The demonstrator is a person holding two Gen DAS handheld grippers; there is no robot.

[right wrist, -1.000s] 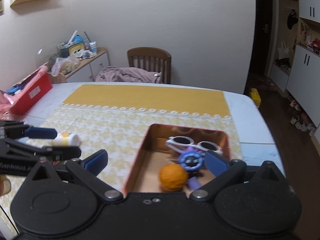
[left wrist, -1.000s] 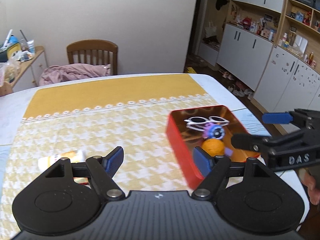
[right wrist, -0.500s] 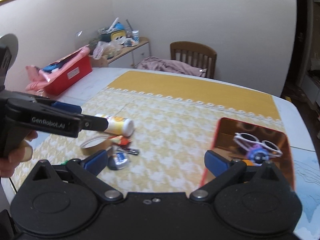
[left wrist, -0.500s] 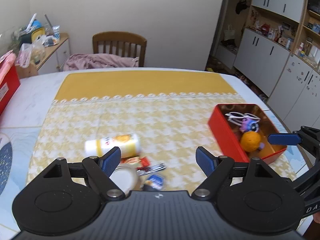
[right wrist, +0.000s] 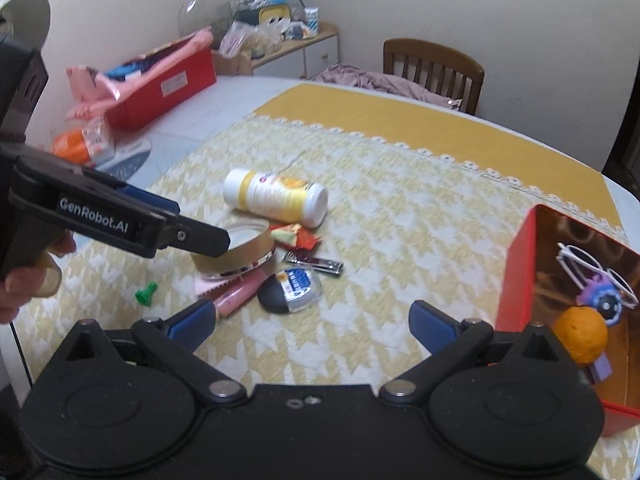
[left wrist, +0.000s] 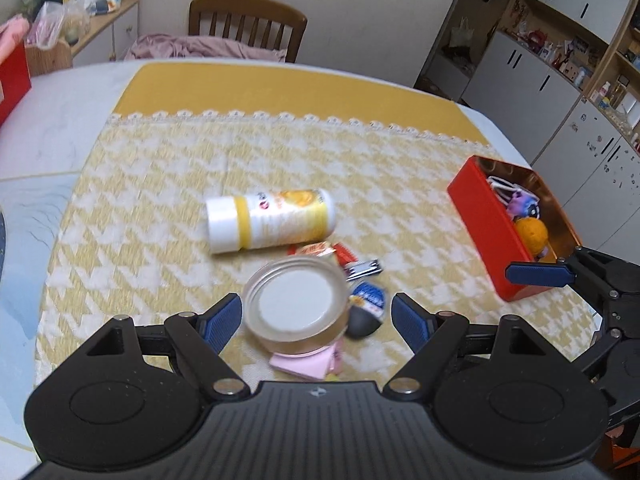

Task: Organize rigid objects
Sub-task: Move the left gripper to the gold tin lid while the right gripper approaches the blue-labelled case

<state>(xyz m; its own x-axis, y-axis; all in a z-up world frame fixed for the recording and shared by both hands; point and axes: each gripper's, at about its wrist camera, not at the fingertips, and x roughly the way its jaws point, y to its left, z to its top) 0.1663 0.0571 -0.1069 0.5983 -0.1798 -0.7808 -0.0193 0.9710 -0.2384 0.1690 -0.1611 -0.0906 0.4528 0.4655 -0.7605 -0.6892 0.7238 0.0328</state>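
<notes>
Left gripper (left wrist: 316,316), fingers spread wide and empty, hovers over the round gold-rimmed tin lid (left wrist: 295,309), which hides most of the pink flat packet (left wrist: 306,362) beneath it; the white-and-yellow cylindrical bottle (left wrist: 270,220) lies on its side at 12 o'clock of the lid. Right gripper (right wrist: 312,322), fingers likewise apart and empty, faces the black oval pod (right wrist: 289,289) and silver nail clipper (right wrist: 314,263), motion-blurred. The red rectangular tin box (right wrist: 516,264), at 3 o'clock and cut off by the frame edge, holds white sunglasses (right wrist: 580,266), a purple toy (right wrist: 606,300) and an orange ball (right wrist: 585,334).

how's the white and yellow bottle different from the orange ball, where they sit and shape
The white and yellow bottle lies on its side on the tablecloth, outside the red box; the orange ball sits inside that box. The bottle is a long cylinder with a label; the ball is round and plain. Neither is gripped.
</notes>
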